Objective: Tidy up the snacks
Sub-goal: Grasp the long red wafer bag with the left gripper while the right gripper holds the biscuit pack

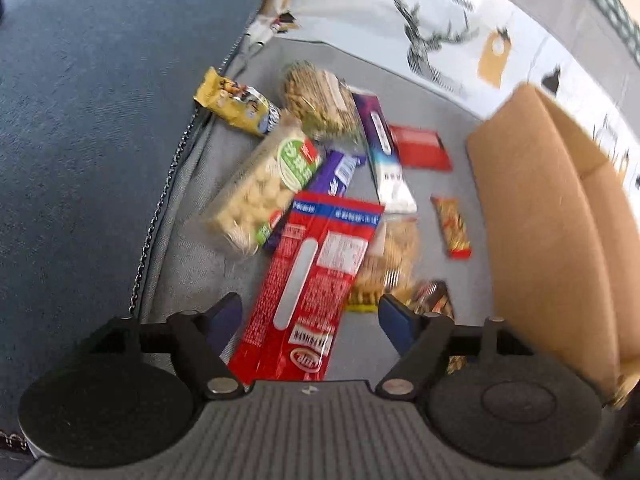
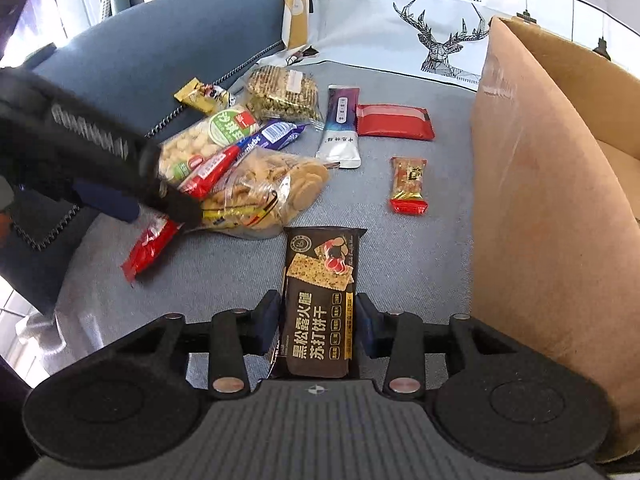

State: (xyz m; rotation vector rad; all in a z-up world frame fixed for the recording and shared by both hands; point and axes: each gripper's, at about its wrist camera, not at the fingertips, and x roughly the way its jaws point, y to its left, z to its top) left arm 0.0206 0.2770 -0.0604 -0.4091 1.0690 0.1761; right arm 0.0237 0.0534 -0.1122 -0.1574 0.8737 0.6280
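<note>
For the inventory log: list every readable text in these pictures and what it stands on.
"FASHION HOME": cushion, above the deer drawing.
"黑松露火腿 苏打饼干": dark cracker pack between the right gripper's pads.
Blue wrapper: lettering only partly legible.
Every other packet's print: too small or blurred.
</note>
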